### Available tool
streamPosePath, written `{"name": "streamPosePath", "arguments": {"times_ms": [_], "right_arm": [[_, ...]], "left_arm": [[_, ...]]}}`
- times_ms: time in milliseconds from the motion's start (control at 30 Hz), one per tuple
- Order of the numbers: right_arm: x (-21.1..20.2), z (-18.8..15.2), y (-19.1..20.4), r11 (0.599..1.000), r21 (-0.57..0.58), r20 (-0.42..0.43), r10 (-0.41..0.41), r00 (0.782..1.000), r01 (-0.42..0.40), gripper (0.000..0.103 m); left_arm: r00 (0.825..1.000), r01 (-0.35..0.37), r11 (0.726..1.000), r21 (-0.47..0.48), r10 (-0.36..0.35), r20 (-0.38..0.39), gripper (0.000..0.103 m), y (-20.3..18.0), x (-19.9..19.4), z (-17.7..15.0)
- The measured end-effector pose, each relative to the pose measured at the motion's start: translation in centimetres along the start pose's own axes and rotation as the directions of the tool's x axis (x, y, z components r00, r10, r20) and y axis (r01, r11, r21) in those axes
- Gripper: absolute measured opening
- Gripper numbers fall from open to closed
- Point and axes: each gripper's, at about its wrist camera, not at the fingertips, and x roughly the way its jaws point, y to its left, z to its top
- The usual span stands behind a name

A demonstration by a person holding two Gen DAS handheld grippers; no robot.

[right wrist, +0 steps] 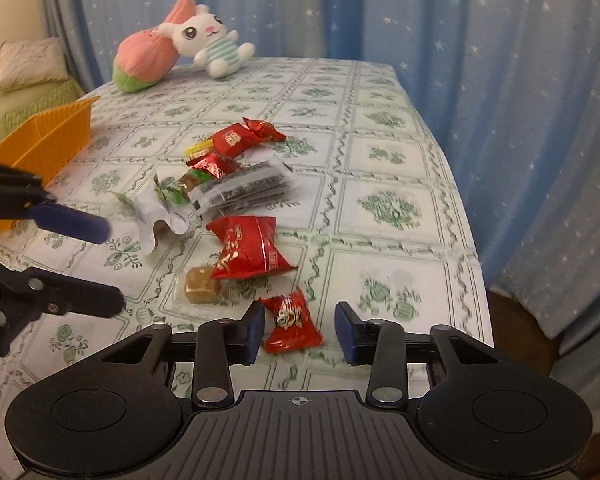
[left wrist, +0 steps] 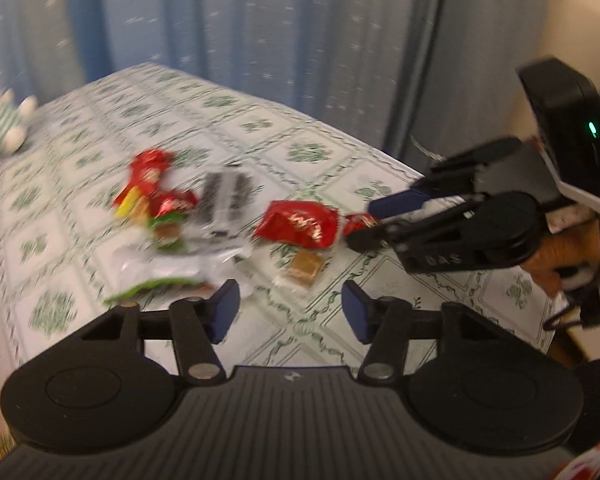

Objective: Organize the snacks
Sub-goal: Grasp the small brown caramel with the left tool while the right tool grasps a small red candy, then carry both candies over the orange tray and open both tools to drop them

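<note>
Now the right gripper (right wrist: 300, 330) is straddling the small red candy (right wrist: 293, 321) near the worktop (right wrist: 400, 216) edge, its jaws apart and not yet pressing the wrapper. Closing squarely on the candy's middle looks wise, since crinkly foil may slip. The left gripper (left wrist: 290, 312), jaws open and empty, is hovering short of the wrapped caramel (left wrist: 302, 270). The orange basket (right wrist: 48, 136) is waiting well to the left.

Glossy foil red wrapper (right wrist: 293, 321); clear film on brown candy (right wrist: 202, 287); matt printed tablecloth (right wrist: 392, 208); ribbed orange plastic basket (right wrist: 48, 136).
</note>
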Motion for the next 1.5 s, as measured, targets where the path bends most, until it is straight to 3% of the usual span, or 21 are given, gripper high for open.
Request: {"name": "streamPosePath", "arguments": {"times_ms": [33,333,433,533,600,633,767,1000,1133,1500], "right_arm": [[0.0,0.1,-0.1,1.0,0.001,0.001,0.003,1.0,-0.003,0.022],[-1.7,-0.3,-0.6,0.999,0.046,0.02,-0.021,1.0,0.02,0.019],[-2.3,-0.5,-0.9,0.998,0.067,0.023,-0.025,0.999,0.024,0.019],[-2.6,-0.6,-0.9,0.996,0.079,0.025,-0.033,0.999,0.031,0.019],[-2.7,-0.7,-0.8,0.996,0.086,0.021,-0.034,0.999,0.032,0.019],[-2.7,-0.7,-0.8,0.995,0.09,0.017,-0.036,0.999,0.034,0.019],[-3.0,-0.7,-0.6,0.992,0.111,0.005,-0.055,0.998,0.054,0.019],[-5.2,0.4,0.5,0.992,0.11,0.025,-0.058,0.998,0.055,0.019],[-7.0,2.1,2.1,0.993,0.107,0.041,-0.054,0.998,0.049,0.019],[-9.4,8.3,11.6,0.997,0.014,0.099,0.074,0.992,-0.075,0.019]], "left_arm": [[1.0,0.006,1.0,0.019,-0.006,-0.004,0.049,-0.2,0.4,0.2],[0.999,0.003,0.987,0.158,0.004,-0.045,0.04,-1.5,4.0,1.5],[0.997,-0.001,0.986,0.165,0.012,-0.07,0.033,-1.5,5.1,1.5],[0.998,-0.001,0.987,0.16,0.012,-0.067,0.032,-1.3,5.5,1.6],[0.997,0.007,0.988,0.156,0.004,-0.073,0.026,-1.1,5.6,1.8],[0.997,0.006,0.988,0.153,0.006,-0.077,0.019,-1.2,5.6,1.8],[0.996,-0.012,0.991,0.13,0.023,-0.088,0.018,-1.4,4.9,1.7],[0.996,-0.063,0.998,0.03,0.065,-0.068,0.018,-0.9,1.3,0.9],[0.993,-0.108,0.991,-0.076,0.104,-0.05,0.018,0.4,-2.3,0.6],[0.958,-0.278,0.916,-0.288,0.287,-0.012,0.018,6.6,-14.5,-2.2]]}}
